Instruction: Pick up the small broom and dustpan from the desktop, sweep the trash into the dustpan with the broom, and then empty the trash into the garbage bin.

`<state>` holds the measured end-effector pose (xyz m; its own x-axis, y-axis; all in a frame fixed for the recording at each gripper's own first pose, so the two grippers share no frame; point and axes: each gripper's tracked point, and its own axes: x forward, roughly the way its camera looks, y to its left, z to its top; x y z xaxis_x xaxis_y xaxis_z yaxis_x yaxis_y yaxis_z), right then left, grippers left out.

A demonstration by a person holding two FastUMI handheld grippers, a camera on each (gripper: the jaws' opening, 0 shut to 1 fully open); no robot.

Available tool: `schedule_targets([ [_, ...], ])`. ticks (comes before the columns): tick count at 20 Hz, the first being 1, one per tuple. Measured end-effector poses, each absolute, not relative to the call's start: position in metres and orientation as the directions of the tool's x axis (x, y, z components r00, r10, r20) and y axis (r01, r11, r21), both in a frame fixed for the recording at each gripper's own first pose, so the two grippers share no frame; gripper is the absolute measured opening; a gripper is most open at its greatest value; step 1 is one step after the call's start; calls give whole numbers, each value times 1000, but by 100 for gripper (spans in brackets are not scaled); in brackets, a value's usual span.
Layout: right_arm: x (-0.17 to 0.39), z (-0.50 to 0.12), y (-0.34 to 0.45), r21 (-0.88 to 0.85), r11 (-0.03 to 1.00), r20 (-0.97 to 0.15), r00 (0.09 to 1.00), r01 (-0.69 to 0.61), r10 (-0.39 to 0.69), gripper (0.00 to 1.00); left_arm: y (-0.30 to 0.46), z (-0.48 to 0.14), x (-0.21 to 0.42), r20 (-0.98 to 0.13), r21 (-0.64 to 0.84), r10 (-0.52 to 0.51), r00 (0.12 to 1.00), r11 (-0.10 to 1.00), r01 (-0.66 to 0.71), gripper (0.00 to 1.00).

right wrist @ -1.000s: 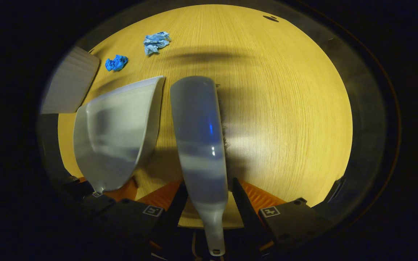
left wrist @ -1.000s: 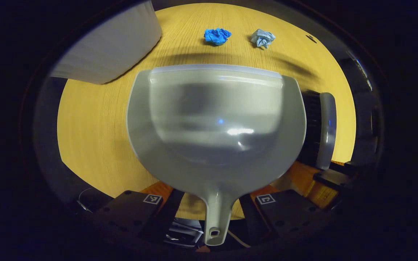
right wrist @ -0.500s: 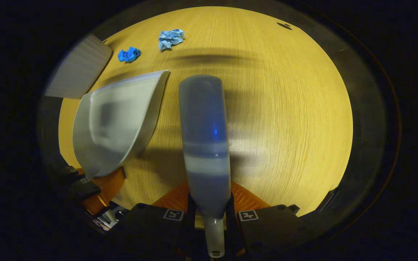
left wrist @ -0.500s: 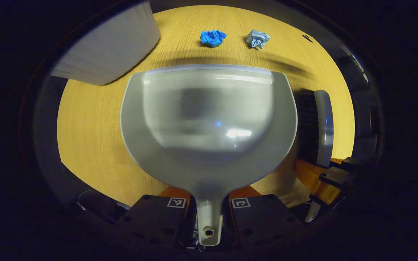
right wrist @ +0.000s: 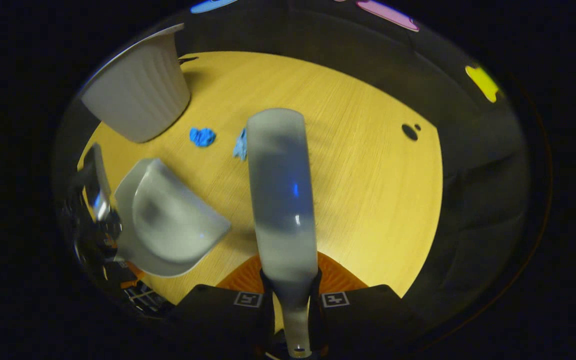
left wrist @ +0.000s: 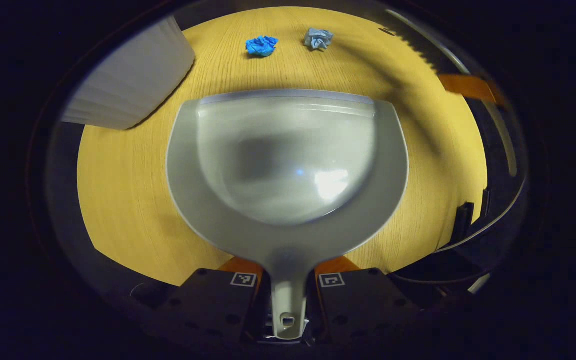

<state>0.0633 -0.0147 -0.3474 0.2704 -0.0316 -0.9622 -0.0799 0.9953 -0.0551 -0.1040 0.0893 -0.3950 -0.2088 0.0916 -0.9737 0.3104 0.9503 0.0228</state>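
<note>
The left gripper [left wrist: 288, 287] is seen clamped on the handle of the grey dustpan [left wrist: 288, 170], both fingers pressed against the handle's sides. In the left gripper view the dustpan's open front edge is turned toward the far edge of the wooden table [left wrist: 128, 190]. Whether the pan rests on the tabletop or is held just above it cannot be told. Two crumpled scraps are found near the table's far edge, well apart from the pan: a bright blue paper ball [left wrist: 261, 45] and, just beside it, a pale blue paper ball [left wrist: 318, 38]. A white ribbed garbage bin [left wrist: 133, 85] is placed at the far left corner of the table. In the right gripper view the right gripper [right wrist: 292, 300] is closed on the handle of the small broom [right wrist: 280, 190], which is held along the fingers and pointed toward the table's far side. The broom's tip is seen just beside the pale blue scrap, part of which is hidden behind it. The dustpan is seen to the left near the table's near edge, with the bin beyond it.
</note>
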Motion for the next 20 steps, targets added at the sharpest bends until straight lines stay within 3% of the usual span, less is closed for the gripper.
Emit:
schedule_targets([
  [3,128,-344,-34,-150,966,-948,308,-212,-79,29,96,-394,-111,-970,27,104,-221,944,329,30],
  [4,147,-344,-31,-152,956,-948,311,-251,-69,24,98,-393,-113,-969,28,108,-223,942,335,29],
  [5,165,-349,-30,-165,942,-948,311,-294,-69,28,98,-394,-113,-970,26,106,-221,942,336,29],
  [7,192,-372,-19,-190,905,-952,296,-380,-76,28,98,-393,-112,-967,29,110,-229,943,331,29],
  [11,193,-428,5,-178,830,-978,189,-528,-89,28,98,-394,-112,-964,26,111,-240,944,330,30],
  [12,188,-440,9,-180,800,-981,167,-572,-101,33,98,-394,-112,-964,24,109,-242,944,328,30],
  [13,181,-447,14,-171,770,-984,137,-615,-110,28,98,-395,-111,-963,25,110,-245,946,324,29],
  [14,187,-447,19,-203,728,-978,166,-655,-124,33,99,-394,-112,-961,28,114,-251,946,322,30],
  [15,186,-445,29,-193,683,-980,167,-704,-105,28,99,-395,-111,-960,30,117,-255,946,321,29],
  [19,167,-438,60,-135,557,-990,140,-819,-34,28,99,-394,-112,-960,21,113,-255,941,339,29],
  [20,162,-437,65,-106,544,-993,118,-832,-13,32,100,-394,-111,-960,19,114,-256,939,344,30],
])
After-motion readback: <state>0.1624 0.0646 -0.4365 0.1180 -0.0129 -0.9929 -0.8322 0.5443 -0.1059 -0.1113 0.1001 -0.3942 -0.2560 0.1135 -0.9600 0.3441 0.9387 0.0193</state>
